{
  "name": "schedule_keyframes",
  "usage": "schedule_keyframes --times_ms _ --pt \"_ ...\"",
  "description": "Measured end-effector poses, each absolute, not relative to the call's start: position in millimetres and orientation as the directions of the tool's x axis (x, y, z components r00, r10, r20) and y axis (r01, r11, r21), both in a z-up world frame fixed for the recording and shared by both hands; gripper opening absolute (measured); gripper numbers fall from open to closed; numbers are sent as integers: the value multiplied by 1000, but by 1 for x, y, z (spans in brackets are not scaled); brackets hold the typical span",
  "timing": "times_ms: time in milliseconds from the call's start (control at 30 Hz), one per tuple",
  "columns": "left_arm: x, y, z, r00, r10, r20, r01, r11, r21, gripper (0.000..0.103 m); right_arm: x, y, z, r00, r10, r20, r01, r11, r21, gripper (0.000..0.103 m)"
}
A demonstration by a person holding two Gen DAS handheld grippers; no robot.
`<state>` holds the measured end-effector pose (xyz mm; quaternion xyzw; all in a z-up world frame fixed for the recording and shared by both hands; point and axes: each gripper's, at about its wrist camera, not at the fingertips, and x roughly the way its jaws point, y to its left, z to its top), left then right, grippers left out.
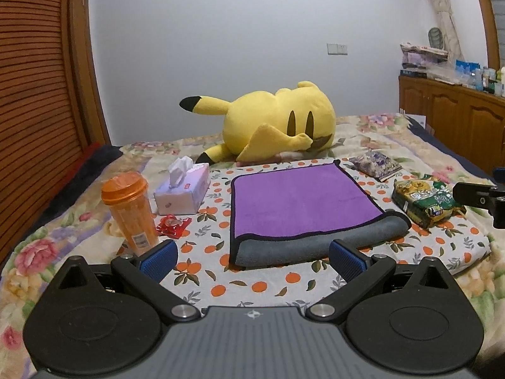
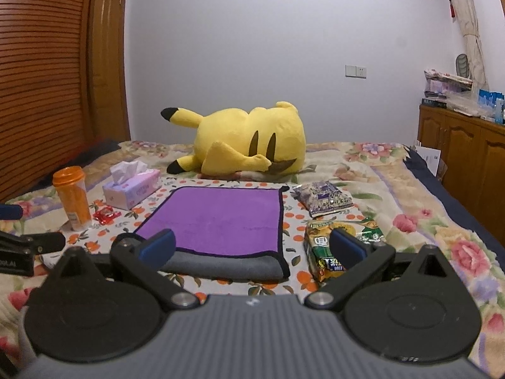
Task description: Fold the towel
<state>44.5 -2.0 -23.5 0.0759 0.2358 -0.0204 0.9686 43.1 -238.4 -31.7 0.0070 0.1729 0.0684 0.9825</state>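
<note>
On the orange-print cloth [image 1: 277, 284], the folded purple towel [image 1: 300, 202] lies at 12 o'clock from the left gripper [image 1: 252, 260]; the right gripper [image 2: 252, 249] is also spread wide, both grasping nothing.

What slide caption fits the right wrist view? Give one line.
Open right gripper faces a folded purple towel on the orange-print cloth.
</note>
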Motion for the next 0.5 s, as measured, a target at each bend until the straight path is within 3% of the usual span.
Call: schedule_keyframes --times_ms 500 --pt "82 3 -33 865 3 -502 72 989 131 103 69 -230 -42 908 153 -390 -162 987 10 103"
